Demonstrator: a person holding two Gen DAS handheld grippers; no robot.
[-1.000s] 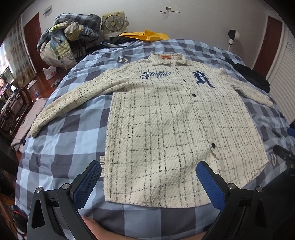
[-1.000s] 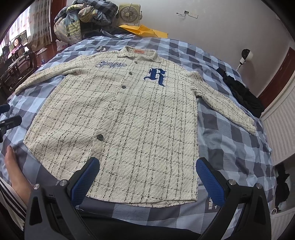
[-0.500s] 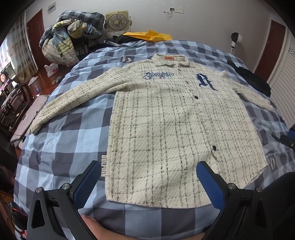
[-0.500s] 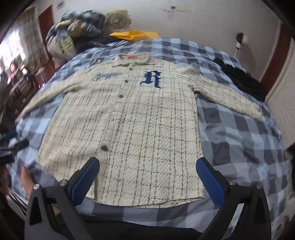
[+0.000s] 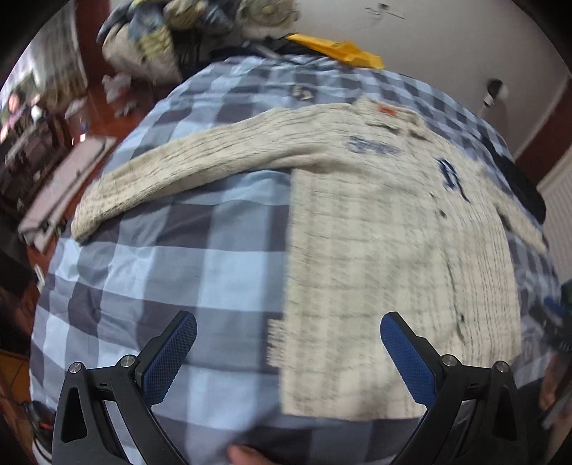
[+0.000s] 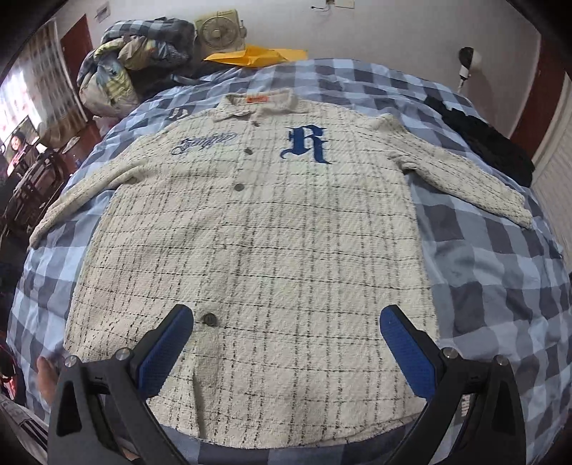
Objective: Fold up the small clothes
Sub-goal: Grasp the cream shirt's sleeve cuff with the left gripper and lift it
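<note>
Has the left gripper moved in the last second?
Yes. The left gripper swung left: the shirt, lying flat on the bed, now sits right of its open jaws.

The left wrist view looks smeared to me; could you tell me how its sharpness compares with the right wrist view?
Left wrist view: heavy motion blur, the shirt plaid and lettering smeared, only the left gripper crisp. Right wrist view: sharp, the buttons and blue R on the shirt legible, with fisheye bending at the edges.

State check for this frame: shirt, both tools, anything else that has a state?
Cream plaid shirt: flat on the checked bedspread, face up, buttoned, both sleeves spread, unfolded.
Left tool: open, holding nothing.
Right tool: open, holding nothing, above the shirt's hem.
Desk fan: cannot tell whether running.
</note>
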